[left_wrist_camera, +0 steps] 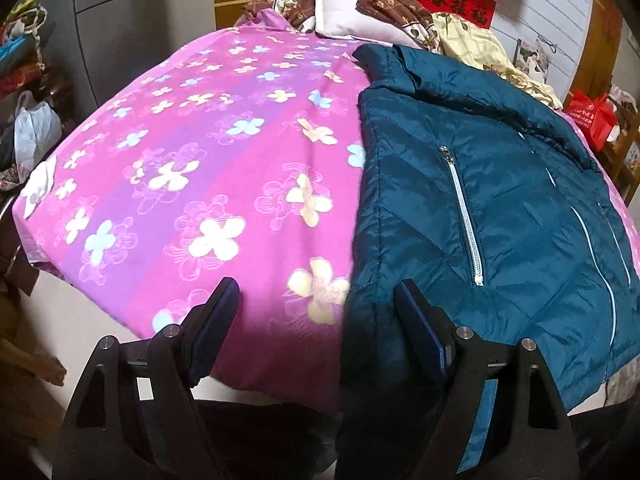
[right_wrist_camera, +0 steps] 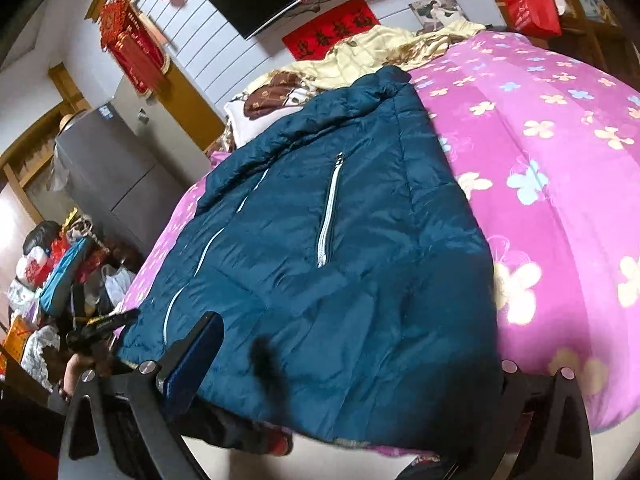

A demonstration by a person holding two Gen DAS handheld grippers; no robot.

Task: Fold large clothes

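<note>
Left fingers spread over the jacket hem at the bed's near edge, right fingers apparently spread astride it; slick padding could slip, spoiling the fold.

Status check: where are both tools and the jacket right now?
Left tool open, at the teal jacket's hem edge, nothing gripped. Right tool over the hem, one finger hidden, state unclear. Jacket flat on pink floral quilt. Nothing in the way.

I read only the red banner on the wall: four black Chinese characters, 迎春接福.
</note>
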